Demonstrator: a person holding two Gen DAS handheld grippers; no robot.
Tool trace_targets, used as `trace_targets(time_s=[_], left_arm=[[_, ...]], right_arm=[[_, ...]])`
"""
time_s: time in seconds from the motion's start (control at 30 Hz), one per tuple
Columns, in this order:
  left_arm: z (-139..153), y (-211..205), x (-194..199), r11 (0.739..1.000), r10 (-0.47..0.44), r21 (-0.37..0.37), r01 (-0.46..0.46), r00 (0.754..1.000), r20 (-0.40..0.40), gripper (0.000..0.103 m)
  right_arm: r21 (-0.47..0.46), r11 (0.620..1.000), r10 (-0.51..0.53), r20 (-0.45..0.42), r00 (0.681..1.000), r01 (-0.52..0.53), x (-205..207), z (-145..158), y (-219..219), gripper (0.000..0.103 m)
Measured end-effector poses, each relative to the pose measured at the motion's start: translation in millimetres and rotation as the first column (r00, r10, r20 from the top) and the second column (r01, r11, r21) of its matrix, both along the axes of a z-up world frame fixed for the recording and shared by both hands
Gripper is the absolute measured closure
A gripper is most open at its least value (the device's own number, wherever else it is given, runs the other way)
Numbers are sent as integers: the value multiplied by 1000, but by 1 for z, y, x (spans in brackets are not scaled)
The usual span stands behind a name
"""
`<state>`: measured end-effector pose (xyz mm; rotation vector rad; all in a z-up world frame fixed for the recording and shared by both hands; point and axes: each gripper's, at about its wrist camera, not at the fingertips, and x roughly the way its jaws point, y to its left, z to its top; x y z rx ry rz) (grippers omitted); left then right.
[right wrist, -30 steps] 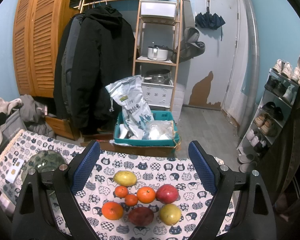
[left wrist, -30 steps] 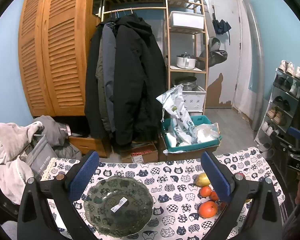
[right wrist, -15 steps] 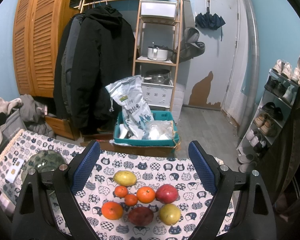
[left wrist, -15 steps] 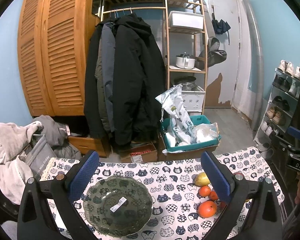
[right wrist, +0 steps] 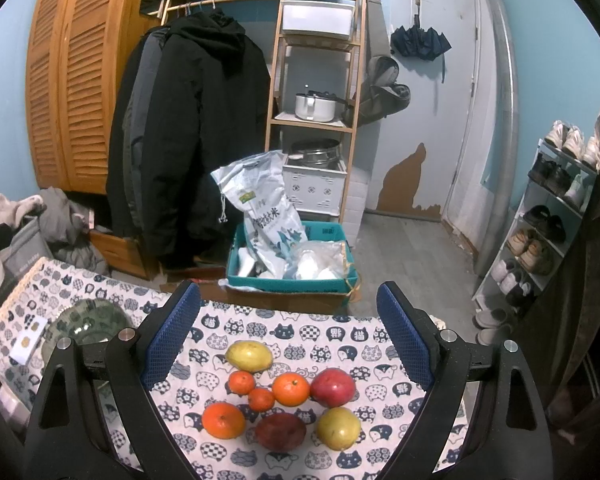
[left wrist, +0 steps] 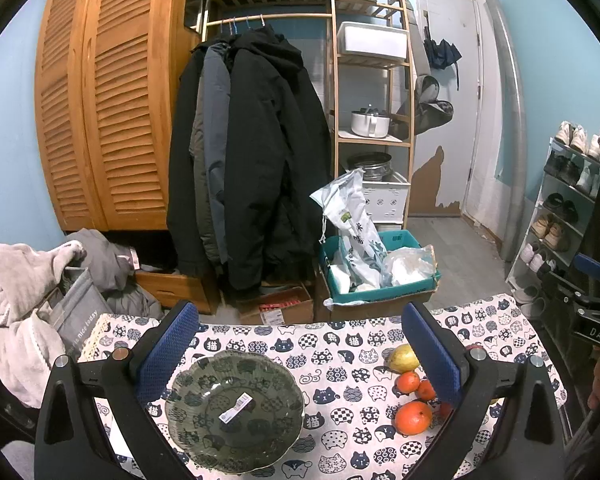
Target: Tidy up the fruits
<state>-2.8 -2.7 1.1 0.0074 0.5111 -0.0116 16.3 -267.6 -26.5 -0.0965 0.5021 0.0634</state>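
Note:
A green glass bowl (left wrist: 236, 404) with a white sticker lies empty on the cat-print tablecloth (left wrist: 340, 344), between and below my open left gripper (left wrist: 300, 356). Several fruits lie in a cluster under my open right gripper (right wrist: 288, 336): a yellow mango (right wrist: 249, 356), a large orange (right wrist: 223, 420), an orange (right wrist: 291, 389), two small tangerines (right wrist: 242, 383), a red apple (right wrist: 333, 387), a dark red fruit (right wrist: 280, 431) and a yellow-green fruit (right wrist: 338, 428). The bowl shows at the left of the right wrist view (right wrist: 88, 326). Some fruits (left wrist: 413, 417) show at the right of the left wrist view.
A small white card (right wrist: 27, 342) lies on the cloth left of the bowl. Beyond the table's far edge stand a teal crate with bags (right wrist: 292, 264), hanging coats (left wrist: 244, 160), a wooden shelf (right wrist: 316, 80) and a shoe rack (right wrist: 548, 220). A laundry pile (left wrist: 24, 292) lies at the left.

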Motion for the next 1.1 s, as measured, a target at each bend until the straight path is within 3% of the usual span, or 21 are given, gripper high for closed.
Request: trace_targets(time_s=[1.1], left_arm=[[-2,-2,-3,1000,-2,-3,2,1000,-2,0]], right_arm=[[-2,1000,0,0,1000,0,0,1,1,15]])
